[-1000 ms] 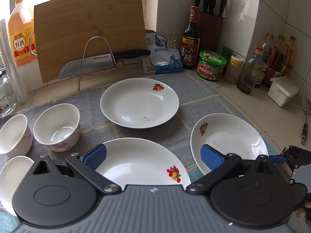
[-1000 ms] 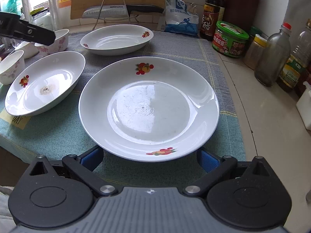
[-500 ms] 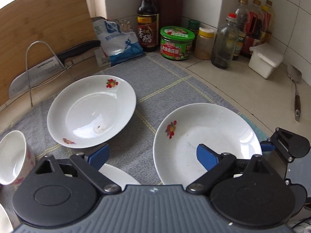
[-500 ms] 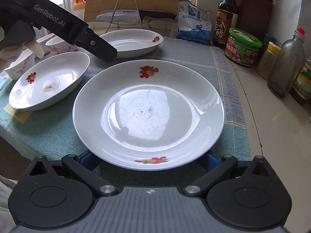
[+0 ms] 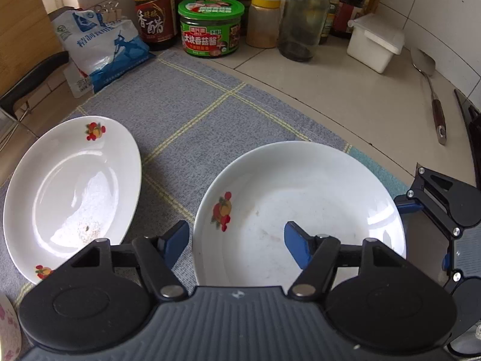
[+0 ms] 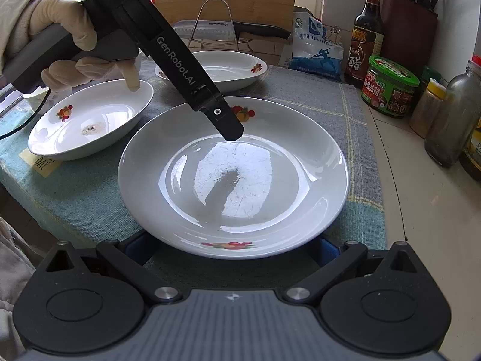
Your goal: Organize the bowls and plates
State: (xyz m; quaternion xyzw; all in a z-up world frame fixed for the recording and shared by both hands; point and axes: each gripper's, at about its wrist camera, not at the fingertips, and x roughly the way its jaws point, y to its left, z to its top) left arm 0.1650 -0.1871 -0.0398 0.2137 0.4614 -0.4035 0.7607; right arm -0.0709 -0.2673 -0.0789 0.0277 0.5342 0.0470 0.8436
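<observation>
Claw work comes first: the left claw (image 5: 236, 242) is closing, one blue pad outside the near-left rim of the big plate (image 5: 300, 210) and the other over its inner slope, so the rim sits between the jaws, but the pads do not yet press it. The right claw (image 6: 231, 248) is spread wide around the plate's near edge; its blue pads peek out on either side under the rim and appear not to grip. In the right wrist view the left claw's finger (image 6: 224, 120) hangs over the far part of that plate (image 6: 233, 177), steered by a gloved hand (image 6: 60, 42).

To do this well, I judge the left claw should seat deep on the rim before it closes fully, keep the plate level on lifting, and clear the neighbouring plate (image 5: 70, 192) on its left. The glazed rim looks slippery, so a shallow pinch could let it tip. Stacking onto a matching plate seems the likely aim.

All plates lie on the checked cloth (image 5: 195, 111) on the table (image 5: 345, 96), with jars and bottles behind.

Compared with a second ago, the left claw has swung from over the nearest plate across to this one and come lower, its jaws have narrowed a great deal, and the bowls have nearly gone from its view. The right claw has barely shifted.
</observation>
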